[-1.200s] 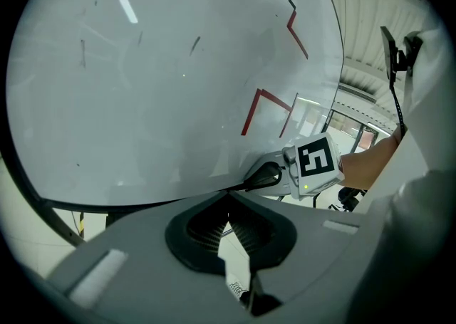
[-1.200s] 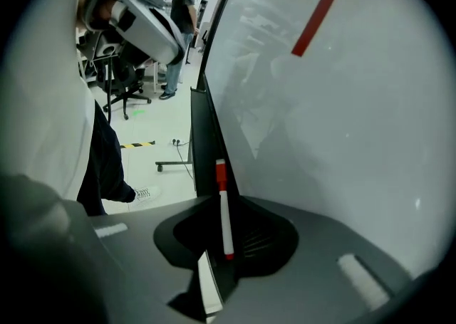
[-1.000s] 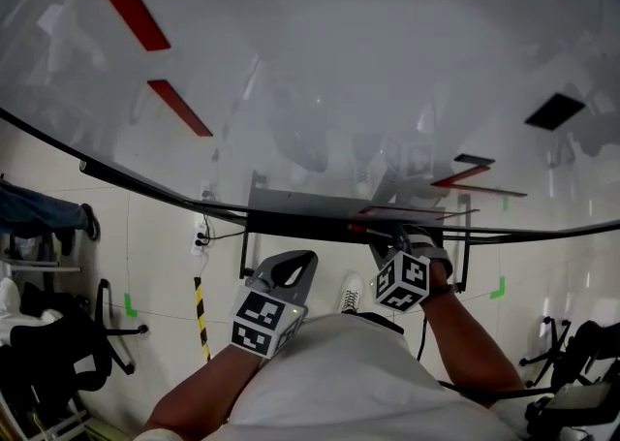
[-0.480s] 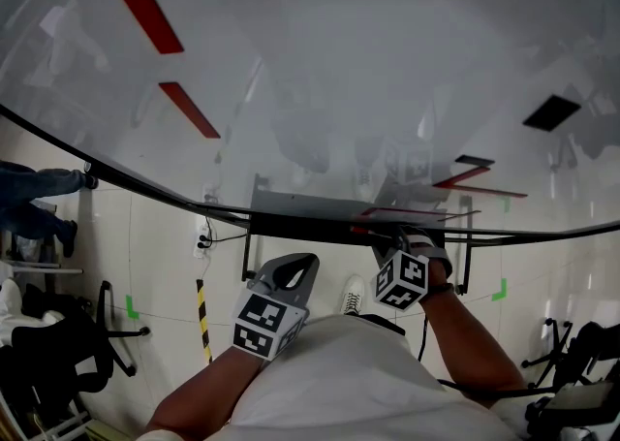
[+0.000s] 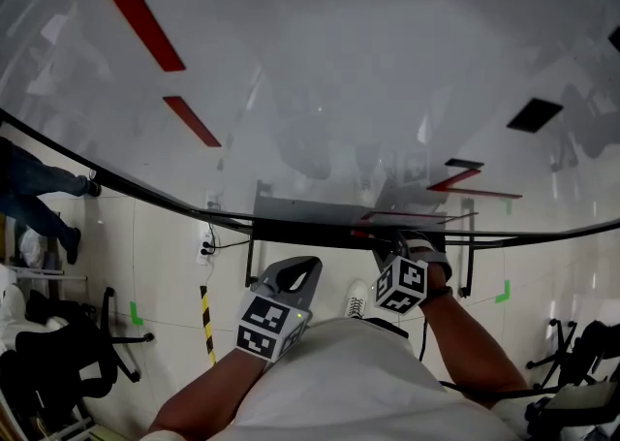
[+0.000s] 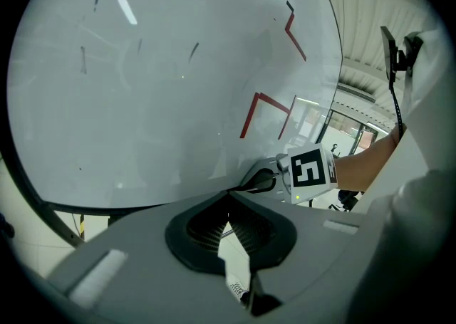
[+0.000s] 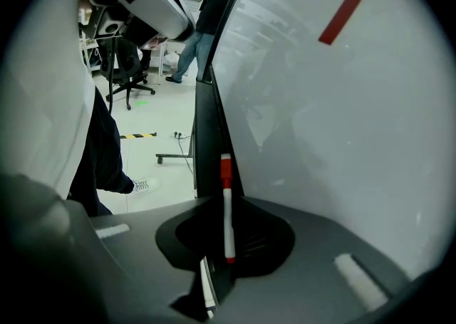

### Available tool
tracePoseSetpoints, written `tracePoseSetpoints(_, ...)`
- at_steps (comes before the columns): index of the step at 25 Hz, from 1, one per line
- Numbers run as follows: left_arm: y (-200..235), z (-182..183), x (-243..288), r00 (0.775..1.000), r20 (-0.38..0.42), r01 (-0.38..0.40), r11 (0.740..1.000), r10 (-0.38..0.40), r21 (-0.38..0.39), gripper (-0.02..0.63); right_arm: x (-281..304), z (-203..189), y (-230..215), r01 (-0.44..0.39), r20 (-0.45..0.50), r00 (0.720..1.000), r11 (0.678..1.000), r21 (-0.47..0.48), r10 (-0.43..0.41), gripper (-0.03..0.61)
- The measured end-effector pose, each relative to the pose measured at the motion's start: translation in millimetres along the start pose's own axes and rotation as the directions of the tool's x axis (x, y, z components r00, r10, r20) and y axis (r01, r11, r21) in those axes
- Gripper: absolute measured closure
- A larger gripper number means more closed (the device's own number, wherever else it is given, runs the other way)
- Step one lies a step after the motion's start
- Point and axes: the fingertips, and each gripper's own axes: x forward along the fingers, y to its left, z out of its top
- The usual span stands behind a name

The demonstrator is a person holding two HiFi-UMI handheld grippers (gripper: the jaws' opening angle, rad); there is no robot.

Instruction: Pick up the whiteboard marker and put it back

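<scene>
- White whiteboard marker with red cap point(image 7: 228, 208): lengthwise between pads of right gripper point(image 5: 397, 247), apparently clamped; red end over black tray ledge point(image 5: 291, 226) at foot of large white whiteboard point(image 5: 320, 61)
- Left gripper point(image 6: 229, 200): jaw tips pressed together, nothing between; short of ledge, apart from right gripper
- 1 bystander in dark top point(image 7: 208, 13): background

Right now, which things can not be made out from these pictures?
- Marker: in the head view, almost all hidden behind the right gripper.
- Marker print: right gripper view, too small to read.
- Whether the marker touches the tray: no view shows the contact.
- Left gripper: in the head view, its body hides its jaws.
- Whiteboard: cut off by every picture's edge.
</scene>
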Motion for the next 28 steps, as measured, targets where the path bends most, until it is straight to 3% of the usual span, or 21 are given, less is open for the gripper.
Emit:
tracePoseSetpoints(9, -4, 1, 3, 1.0, -0.001, 0.013, 1.0, -0.013, 0.006, 0.598, -20, 5, -1, -0.001, 0.061, 0.998, 0.995, 0.095, -0.005, 0.538)
tracePoseSetpoints(14, -12, 1, 6, 0.999, 0.0, 0.032, 0.999, -0.032, 0.015, 0.597, -53, 15, -5, -0.03, 0.164, 0.986, 0.962, 0.271, -0.015, 0.538)
tracePoseSetpoints(17, -16, 4, 9, 0.999, 0.011, 0.048, 0.999, -0.048, 0.017, 0.597, -77, 22, -13, -0.094, 0.272, 0.962, 0.889, 0.448, -0.035, 0.538)
tracePoseSetpoints(22, -23, 10, 11, 0.998, 0.021, 0.064, 0.997, -0.065, 0.038, 0.597, -115, 23, -27, -0.225, 0.422, 0.9, 0.714, 0.663, -0.108, 0.538)
tracePoseSetpoints(28, -29, 21, 11, 0.995, 0.042, 0.086, 0.995, -0.088, 0.053, 0.597, -158, 33, -31, -0.297, 0.513, 0.832, 0.611, 0.734, -0.211, 0.538)
